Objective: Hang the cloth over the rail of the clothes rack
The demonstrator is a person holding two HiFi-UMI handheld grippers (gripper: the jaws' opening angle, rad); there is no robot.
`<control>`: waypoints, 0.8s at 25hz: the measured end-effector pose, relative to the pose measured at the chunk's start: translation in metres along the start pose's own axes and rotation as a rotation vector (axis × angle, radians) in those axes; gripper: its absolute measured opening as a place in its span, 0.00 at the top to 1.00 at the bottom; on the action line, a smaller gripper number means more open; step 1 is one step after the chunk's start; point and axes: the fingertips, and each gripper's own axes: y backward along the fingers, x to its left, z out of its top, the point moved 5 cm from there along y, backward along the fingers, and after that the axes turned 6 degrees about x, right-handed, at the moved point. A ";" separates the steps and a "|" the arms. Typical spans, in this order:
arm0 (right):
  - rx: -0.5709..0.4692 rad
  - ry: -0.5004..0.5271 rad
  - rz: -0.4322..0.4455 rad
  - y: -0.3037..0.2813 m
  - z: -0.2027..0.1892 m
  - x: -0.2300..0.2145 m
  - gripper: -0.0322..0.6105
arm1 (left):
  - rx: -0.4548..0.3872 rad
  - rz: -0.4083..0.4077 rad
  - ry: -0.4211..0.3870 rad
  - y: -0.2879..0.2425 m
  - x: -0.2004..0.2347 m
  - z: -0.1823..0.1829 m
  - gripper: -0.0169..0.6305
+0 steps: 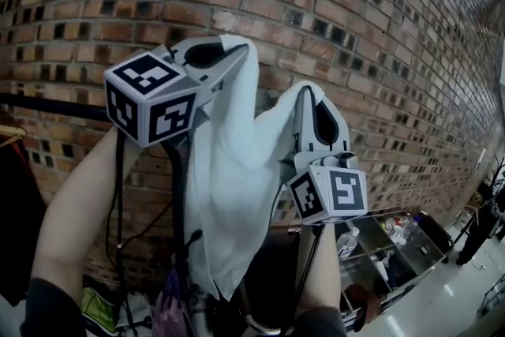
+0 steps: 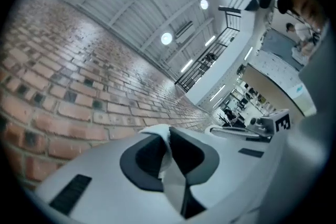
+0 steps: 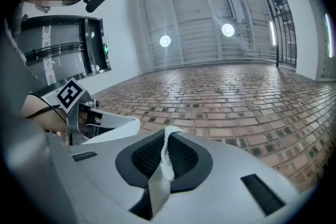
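White cloth (image 1: 229, 193), draped, hanging

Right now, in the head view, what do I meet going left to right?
rail → left gripper → cloth → right gripper → cart

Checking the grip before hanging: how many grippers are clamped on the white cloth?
2. The left gripper pinches the cloth at its higher corner; the right gripper pinches it lower, rightward.
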 end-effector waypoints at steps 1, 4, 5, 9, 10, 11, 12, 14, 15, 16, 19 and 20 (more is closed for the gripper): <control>-0.010 -0.005 0.005 -0.001 0.003 0.003 0.89 | -0.007 0.012 -0.049 0.006 0.003 0.008 0.92; -0.034 -0.012 0.030 -0.006 0.008 0.016 0.89 | 0.004 0.040 -0.161 0.025 0.013 0.025 0.92; -0.043 -0.015 0.038 -0.007 0.008 0.022 0.89 | 0.010 0.042 -0.200 0.033 0.016 0.028 0.91; -0.070 -0.015 0.071 -0.017 0.007 0.049 0.89 | 0.016 0.066 -0.326 0.067 0.034 0.031 0.91; -0.081 -0.010 0.080 -0.020 0.007 0.057 0.89 | 0.020 0.080 -0.346 0.077 0.040 0.030 0.91; -0.091 -0.007 0.088 -0.023 0.007 0.066 0.89 | 0.027 0.094 -0.364 0.086 0.045 0.029 0.91; -0.098 -0.006 0.097 -0.025 0.007 0.074 0.89 | 0.037 0.107 -0.379 0.095 0.050 0.027 0.91; -0.107 -0.010 0.112 -0.031 0.009 0.090 0.89 | 0.068 0.127 -0.392 0.112 0.058 0.025 0.91; -0.112 -0.009 0.118 -0.033 0.011 0.098 0.89 | 0.086 0.133 -0.390 0.119 0.063 0.024 0.91; -0.119 -0.003 0.122 -0.036 0.013 0.105 0.89 | 0.104 0.137 -0.382 0.126 0.068 0.024 0.91; -0.130 0.022 0.142 -0.046 0.020 0.130 0.89 | 0.137 0.156 -0.354 0.144 0.086 0.023 0.91; -0.134 0.031 0.146 -0.049 0.022 0.138 0.89 | 0.143 0.165 -0.352 0.150 0.092 0.023 0.91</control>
